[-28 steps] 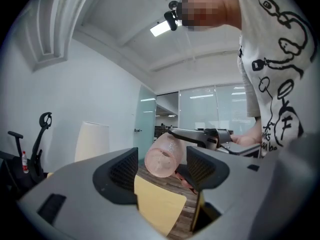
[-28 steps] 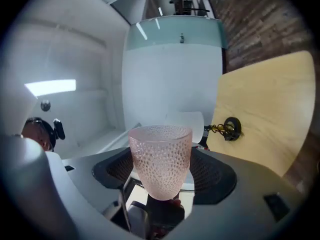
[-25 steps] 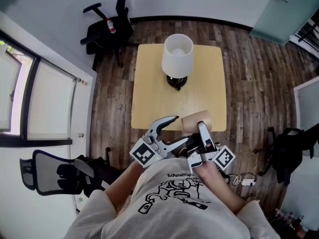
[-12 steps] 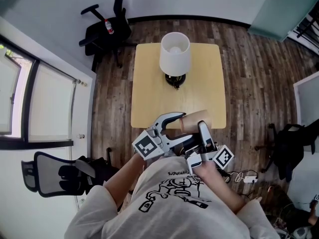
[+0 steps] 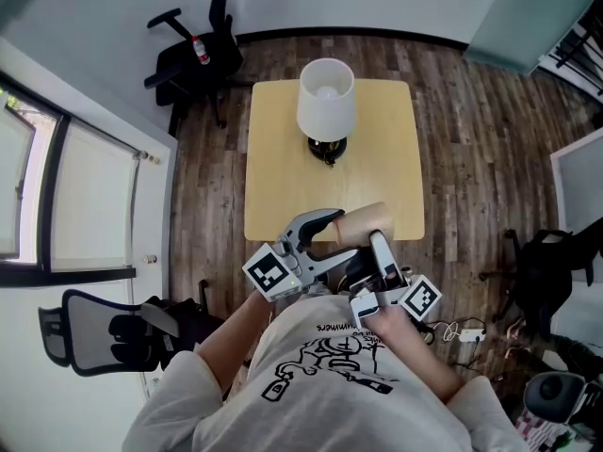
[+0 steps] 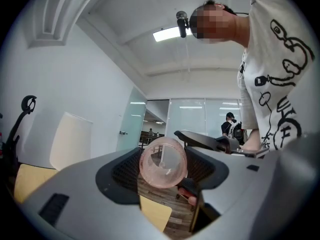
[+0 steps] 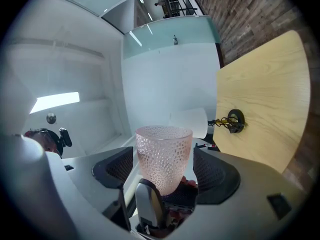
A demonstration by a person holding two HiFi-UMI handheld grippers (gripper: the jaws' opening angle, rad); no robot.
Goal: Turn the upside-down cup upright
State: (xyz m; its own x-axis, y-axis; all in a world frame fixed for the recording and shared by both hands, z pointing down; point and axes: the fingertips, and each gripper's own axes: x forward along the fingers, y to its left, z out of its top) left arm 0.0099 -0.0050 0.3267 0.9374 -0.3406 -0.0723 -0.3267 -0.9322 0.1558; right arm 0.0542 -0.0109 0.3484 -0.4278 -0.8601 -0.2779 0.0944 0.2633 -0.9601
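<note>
Head view: right gripper, lower centre, closed on cup, which hangs over the near edge of table. The cup lies on its side, long axis running left to right across the frame, wider mouth end to the right. Left gripper, just left of it, jaws standing wide with the cup's narrow base end between them. Lamp upright at upper centre of the table, well apart. Against the frame a second earlier: left gripper is nearer the cup, its upper jaw now overlapping the cup's end, and its jaws have just been closing a little; cup and right gripper sit in much the same place. Left gripper view: cup seen end-on at centre, a pink translucent ring between the two pads and close to both; whether they press on it cannot be told. Right gripper view: cup at centre, held between the two pads, dimpled wall, mouth toward the top of the frame; one grey left jaw crosses its lower part.
</note>
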